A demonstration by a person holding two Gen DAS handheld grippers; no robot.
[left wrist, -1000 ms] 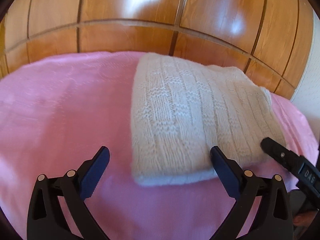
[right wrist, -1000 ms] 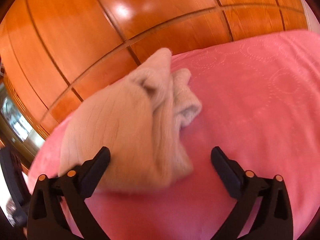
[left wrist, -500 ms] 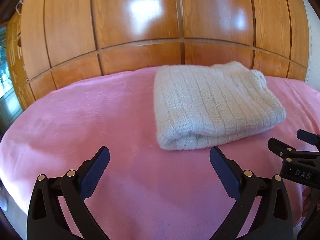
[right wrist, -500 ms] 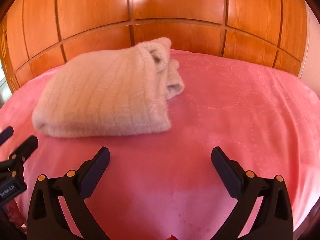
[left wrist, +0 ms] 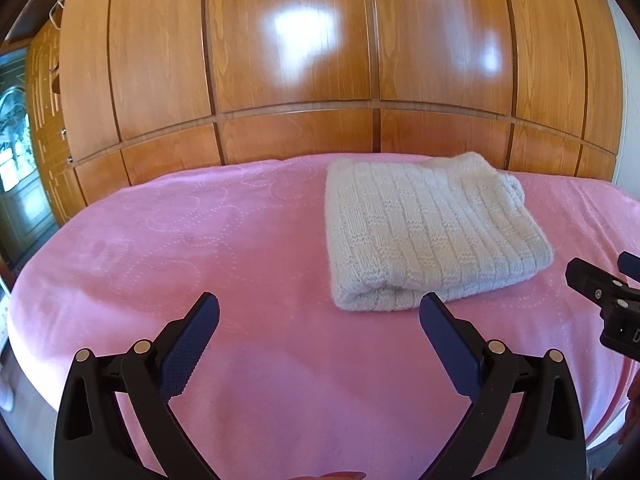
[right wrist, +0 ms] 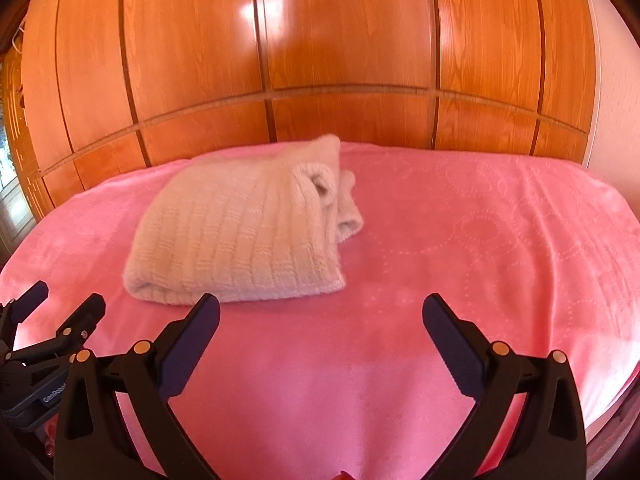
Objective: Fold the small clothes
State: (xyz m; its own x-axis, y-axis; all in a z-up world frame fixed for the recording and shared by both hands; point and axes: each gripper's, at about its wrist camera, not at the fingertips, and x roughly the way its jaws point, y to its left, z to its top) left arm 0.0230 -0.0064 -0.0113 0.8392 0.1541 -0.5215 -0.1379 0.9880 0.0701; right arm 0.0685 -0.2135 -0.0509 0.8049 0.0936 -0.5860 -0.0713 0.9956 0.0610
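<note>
Both grippers withdrawn — sweater (left wrist: 428,232) folded, underside hidden

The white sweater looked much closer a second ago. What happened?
Both grippers backed away from the folded sweater: the left gripper and right gripper now hover open over the pink blanket, touching nothing. The sweater stayed folded, in the same spot.

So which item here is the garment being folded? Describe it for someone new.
Start at the glossy wood-panelled wall, then drop to the pink blanket below. The folded cream knit sweater lies there, the only garment, ribbed and pale against the pink.
</note>
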